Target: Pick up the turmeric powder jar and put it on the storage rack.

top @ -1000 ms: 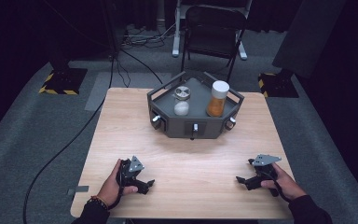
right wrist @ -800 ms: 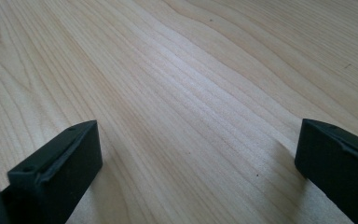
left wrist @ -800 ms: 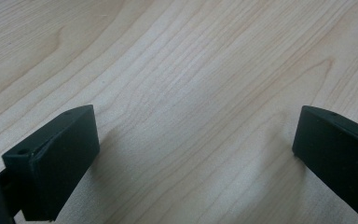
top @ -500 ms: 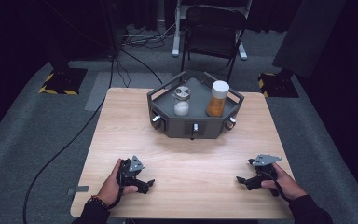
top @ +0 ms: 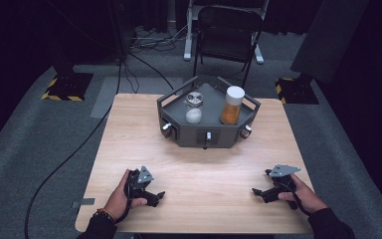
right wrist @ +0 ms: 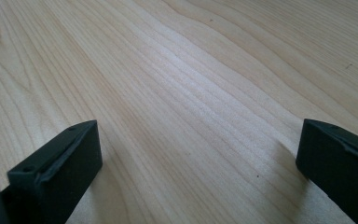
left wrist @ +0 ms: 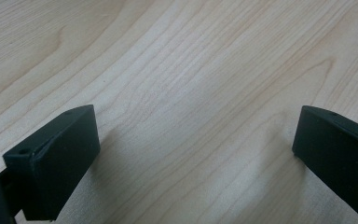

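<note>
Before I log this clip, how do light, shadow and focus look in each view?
High view: the table is evenly lit, the surrounding floor dark, the grey tray soft but legible. Left gripper view: sharp wood grain, soft shadows beside the open left gripper. Right gripper view: a pale sheen crosses the wood, and the open right gripper looks slightly blurred.

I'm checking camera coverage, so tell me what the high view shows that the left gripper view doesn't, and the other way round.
High view: a grey tray at the table's far side holding an orange jar with a white lid, a white rounded item and a small metal tin, plus both hands, the right gripper and a chair.

Left gripper view: the left gripper close up, fingers wide apart with nothing between them.

Both: the wooden table.
</note>
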A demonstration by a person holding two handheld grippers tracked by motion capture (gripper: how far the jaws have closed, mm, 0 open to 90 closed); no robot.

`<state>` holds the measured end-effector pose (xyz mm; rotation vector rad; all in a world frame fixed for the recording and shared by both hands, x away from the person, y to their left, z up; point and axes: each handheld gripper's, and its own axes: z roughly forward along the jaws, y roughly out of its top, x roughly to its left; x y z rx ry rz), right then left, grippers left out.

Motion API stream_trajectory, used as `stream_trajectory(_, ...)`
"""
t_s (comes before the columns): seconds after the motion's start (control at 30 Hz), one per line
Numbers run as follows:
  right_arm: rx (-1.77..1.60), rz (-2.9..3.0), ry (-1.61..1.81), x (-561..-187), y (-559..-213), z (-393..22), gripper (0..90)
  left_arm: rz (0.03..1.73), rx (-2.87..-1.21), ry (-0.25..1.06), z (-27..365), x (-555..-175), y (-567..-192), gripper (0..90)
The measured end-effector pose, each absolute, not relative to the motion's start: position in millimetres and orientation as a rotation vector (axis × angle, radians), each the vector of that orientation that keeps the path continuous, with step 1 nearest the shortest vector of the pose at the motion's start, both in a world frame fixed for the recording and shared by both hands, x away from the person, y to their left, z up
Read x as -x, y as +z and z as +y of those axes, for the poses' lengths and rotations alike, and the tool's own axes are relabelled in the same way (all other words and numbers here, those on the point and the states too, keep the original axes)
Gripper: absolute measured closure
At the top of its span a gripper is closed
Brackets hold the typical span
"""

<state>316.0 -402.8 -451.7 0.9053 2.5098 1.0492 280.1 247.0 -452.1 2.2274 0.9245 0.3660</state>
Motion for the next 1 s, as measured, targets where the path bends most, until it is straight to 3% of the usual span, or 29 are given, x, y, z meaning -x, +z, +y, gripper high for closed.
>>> stream_trajectory(1.0,-0.915,2.504,1.045,-315.0,-451.6,-401.3,0.0,0.923,-2.228,0.365,247.2,-280.3,-452.0,0.1)
